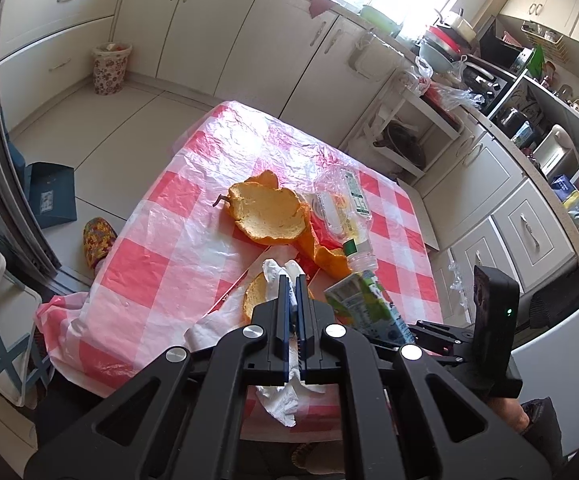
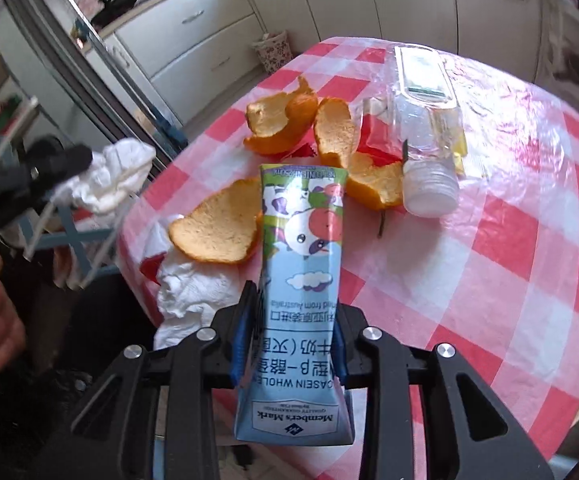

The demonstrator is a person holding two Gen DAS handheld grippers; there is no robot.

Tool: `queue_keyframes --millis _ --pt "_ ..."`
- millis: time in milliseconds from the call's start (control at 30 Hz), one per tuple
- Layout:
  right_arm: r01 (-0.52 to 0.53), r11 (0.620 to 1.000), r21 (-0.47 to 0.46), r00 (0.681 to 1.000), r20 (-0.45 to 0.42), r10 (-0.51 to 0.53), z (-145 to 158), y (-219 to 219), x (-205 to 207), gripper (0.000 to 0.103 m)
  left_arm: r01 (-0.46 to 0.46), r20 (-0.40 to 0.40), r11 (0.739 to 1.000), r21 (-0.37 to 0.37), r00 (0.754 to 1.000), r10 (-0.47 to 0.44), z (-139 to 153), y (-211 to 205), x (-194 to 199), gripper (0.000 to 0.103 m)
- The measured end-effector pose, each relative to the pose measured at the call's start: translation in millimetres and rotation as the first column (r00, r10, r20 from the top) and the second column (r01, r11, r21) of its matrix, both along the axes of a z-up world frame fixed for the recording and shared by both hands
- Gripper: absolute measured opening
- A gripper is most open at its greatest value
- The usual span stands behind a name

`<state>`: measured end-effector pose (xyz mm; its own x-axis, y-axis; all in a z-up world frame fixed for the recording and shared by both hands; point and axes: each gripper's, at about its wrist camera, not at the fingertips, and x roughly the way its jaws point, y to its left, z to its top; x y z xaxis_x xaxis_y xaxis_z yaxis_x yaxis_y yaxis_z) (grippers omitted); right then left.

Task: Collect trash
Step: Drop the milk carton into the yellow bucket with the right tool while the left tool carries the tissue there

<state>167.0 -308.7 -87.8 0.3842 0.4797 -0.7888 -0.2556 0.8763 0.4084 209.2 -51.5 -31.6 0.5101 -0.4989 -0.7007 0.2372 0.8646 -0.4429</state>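
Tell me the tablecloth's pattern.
Red-and-white checks on the tablecloth, clearest in the right wrist view.

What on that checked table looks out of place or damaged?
Orange peel pieces lie scattered on the red-and-white checked plastic cloth, beside a clear plastic bottle lying on its side and a crumpled white tissue. The blue milk carton in the right gripper looks squashed.

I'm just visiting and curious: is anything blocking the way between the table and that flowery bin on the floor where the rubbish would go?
Nothing visible does. Bare floor lies between the table and the flowery bin by the cabinets.
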Motion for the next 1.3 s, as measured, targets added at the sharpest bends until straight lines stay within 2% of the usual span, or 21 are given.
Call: queue_keyframes --millis 167,333,467,567,667,733,900,1033,1167,1300 --pt "0.029 0.992 0.12 0.999 0.025 -0.032 15.5 -20.0 -5.6 0.033 -0.012 0.011 1.0 -0.016 1.0 0.012 7.7 8.3 -5.4 0.003" --pt "0.078 0.983 0.164 0.993 0.08 -0.092 34.9 -39.9 -12.9 0.033 -0.007 0.02 1.0 -0.022 1.0 0.007 14.2 7.1 -9.5 0.003" --pt "0.161 0.967 0.196 0.976 0.116 -0.186 48.7 -71.9 -20.7 0.033 0.018 0.037 1.0 -0.025 0.999 -0.017 23.5 -4.9 -12.6 0.003" --pt "0.253 0.945 0.208 0.949 0.134 -0.284 56.4 -105.5 -28.7 0.033 0.049 0.049 0.998 -0.029 0.998 -0.048 30.5 -20.9 -14.0 0.003" --pt "0.357 0.914 0.192 0.913 0.137 -0.385 59.9 -146.5 -37.8 0.033 0.093 0.057 0.995 -0.038 0.994 -0.091 37.6 -44.2 -13.0 0.003" --pt "0.451 0.88 0.151 0.873 0.129 -0.47 57.5 -181.2 -46.3 0.033 0.136 0.064 0.99 -0.045 0.989 -0.133 42.0 -66.1 -12.0 0.003" --pt "0.647 0.761 0.041 0.759 0.054 -0.649 30.4 -265.1 -68.8 0.033 0.253 0.078 0.966 -0.055 0.966 -0.248 47.5 -131.4 -15.3 0.003" --pt "0.746 0.665 -0.036 0.664 -0.035 -0.747 -5.9 -319.9 -80.8 0.033 0.347 0.063 0.936 -0.063 0.937 -0.343 40.6 -192.1 -16.9 0.003" --pt "0.785 0.614 -0.086 0.596 -0.169 -0.785 -55.6 -358.2 -81.8 0.033 0.41 0.053 0.909 -0.069 0.912 -0.407 31.4 -244.7 -17.6 0.003" --pt "0.784 0.608 -0.122 0.573 -0.234 -0.786 -89.7 -375.1 -71.9 0.033 0.452 0.022 0.889 -0.072 0.892 -0.452 10.3 -298.7 -11.2 0.003"
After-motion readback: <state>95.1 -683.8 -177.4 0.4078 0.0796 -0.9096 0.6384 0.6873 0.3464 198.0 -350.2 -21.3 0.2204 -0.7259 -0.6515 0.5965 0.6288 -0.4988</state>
